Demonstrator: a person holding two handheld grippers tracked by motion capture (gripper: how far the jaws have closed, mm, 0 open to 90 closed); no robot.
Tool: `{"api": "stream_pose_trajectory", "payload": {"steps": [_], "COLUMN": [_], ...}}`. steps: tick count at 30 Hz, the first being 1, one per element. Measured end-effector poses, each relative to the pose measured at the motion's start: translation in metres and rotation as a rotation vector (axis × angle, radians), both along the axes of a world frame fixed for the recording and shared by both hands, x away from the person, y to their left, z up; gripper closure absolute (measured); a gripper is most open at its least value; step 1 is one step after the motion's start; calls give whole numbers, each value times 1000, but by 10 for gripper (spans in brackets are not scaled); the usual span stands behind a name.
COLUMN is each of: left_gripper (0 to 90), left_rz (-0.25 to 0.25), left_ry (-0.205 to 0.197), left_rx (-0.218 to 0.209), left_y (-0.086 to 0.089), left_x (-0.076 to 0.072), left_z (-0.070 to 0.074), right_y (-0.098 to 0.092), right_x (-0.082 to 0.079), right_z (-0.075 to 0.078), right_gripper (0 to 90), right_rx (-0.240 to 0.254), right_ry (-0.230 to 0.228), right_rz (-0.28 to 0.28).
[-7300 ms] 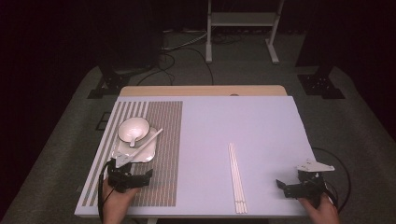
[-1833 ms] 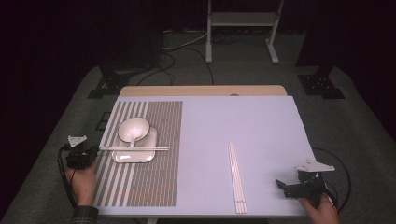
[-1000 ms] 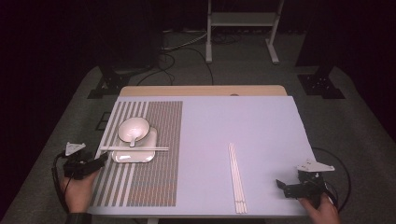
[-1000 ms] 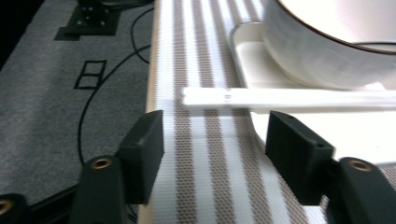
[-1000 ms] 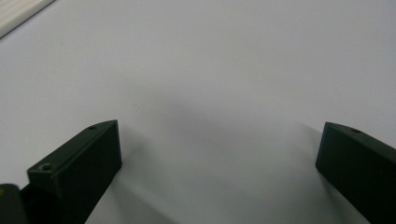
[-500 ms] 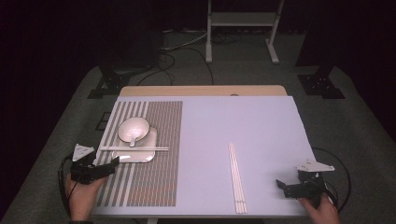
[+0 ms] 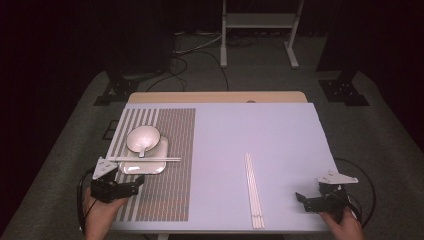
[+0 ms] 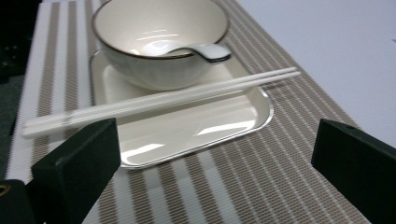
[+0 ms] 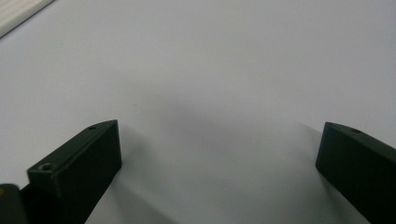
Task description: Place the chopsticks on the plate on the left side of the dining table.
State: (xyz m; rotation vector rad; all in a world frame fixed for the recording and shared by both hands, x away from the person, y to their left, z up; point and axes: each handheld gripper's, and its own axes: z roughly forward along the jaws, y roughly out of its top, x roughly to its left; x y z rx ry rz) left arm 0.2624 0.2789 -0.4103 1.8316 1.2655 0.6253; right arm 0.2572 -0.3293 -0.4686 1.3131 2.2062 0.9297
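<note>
A: What does the left gripper view add to the high view?

B: Gloss on the white square plate [image 8: 201, 126], the spoon [image 8: 205, 50] in the round bowl [image 8: 159, 42], and chopsticks [image 8: 159, 100] lying across the plate, on the striped woven mat [image 7: 170, 165] by the table's left edge.

A: The jaws?

B: The left gripper [image 7: 134, 186] has just been opening; spread wide, nothing between. The right gripper [image 7: 302, 199], near the front right corner, is also spread, empty.

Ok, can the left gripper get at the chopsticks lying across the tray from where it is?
Probably yes. The left gripper, jaws just opened wide with nothing between them, faces the chopsticks resting across the tray rim in front of the bowl; nothing stands between.
</note>
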Motion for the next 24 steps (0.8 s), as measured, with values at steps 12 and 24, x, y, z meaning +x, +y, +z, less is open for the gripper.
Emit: {"api": "stream_pose_trajectory", "payload": {"steps": [12,24], "left_gripper": [4,4], "left_rz": [-127,-275], "left_ry": [-26,-30], "left_rx": [-11,-12], "left_y": [-37,-80], "left_x": [-5,-8], "left_z": [2,-2], "right_y": [0,0], "right_x": [0,0], "right_z": [0,0], "right_gripper": [0,0], "right_rx": [0,0], "right_ry": [0,-1], "right_rz": [0,0]}}
